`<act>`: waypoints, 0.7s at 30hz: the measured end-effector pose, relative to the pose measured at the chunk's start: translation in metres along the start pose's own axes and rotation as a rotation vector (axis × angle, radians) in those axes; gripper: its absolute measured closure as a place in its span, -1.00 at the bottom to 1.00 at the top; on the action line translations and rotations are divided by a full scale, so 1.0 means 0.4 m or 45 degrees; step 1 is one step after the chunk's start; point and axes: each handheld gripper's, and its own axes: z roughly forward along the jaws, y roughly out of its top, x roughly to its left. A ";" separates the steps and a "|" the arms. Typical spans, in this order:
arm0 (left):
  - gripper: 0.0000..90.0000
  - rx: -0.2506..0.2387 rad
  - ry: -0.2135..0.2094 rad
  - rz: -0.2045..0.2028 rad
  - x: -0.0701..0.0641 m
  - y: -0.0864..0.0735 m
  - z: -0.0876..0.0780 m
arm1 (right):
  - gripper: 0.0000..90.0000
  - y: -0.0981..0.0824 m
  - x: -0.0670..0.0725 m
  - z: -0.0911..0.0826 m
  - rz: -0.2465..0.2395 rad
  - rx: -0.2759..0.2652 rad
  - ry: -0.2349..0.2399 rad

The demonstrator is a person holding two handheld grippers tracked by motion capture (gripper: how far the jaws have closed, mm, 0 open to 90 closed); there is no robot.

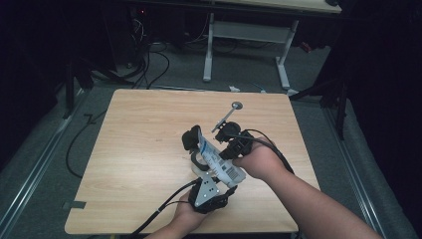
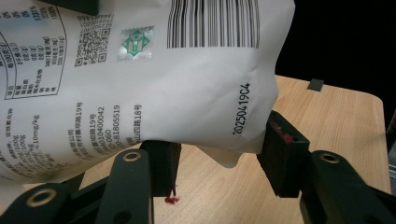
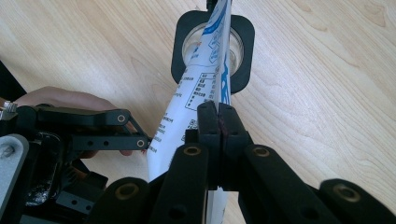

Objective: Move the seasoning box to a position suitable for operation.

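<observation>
Closest in, the right tool (image 3: pixel 218 122) pinches a white printed pouch (image 3: pixel 201 88) edge-on, jaws closed flat on it. Its upper end tilts into a clear jar (image 3: pixel 212 44) with a black collar standing on the tabletop (image 1: pixel 139 149). The left tool (image 2: pixel 218 161) hangs open, jaws straddling the pouch's lower corner (image 2: pixel 224 154). Emptying the pouch into the jar looks underway; next, the left tool should probably close and lift the bottom. A metal spoon (image 1: pixel 227 117) lies beyond.
</observation>
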 end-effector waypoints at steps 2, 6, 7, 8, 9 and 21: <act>0.17 0.000 0.001 -0.001 0.000 0.000 0.000 | 1.00 0.000 0.000 0.000 0.003 0.000 0.001; 0.17 0.001 0.002 -0.003 0.002 0.001 -0.001 | 1.00 0.002 0.000 -0.001 0.011 0.001 0.004; 0.17 0.001 0.002 -0.003 0.002 0.002 -0.001 | 1.00 0.002 0.000 -0.001 0.009 0.002 0.001; 0.17 0.001 0.002 -0.005 0.002 0.002 -0.001 | 1.00 0.002 -0.001 -0.002 0.007 0.001 0.001; 0.17 0.001 0.001 -0.006 0.002 0.002 -0.002 | 1.00 0.002 -0.001 -0.002 0.009 0.002 0.002; 0.17 -0.001 0.001 -0.016 0.005 0.006 -0.002 | 1.00 0.005 -0.001 -0.003 0.012 -0.002 -0.002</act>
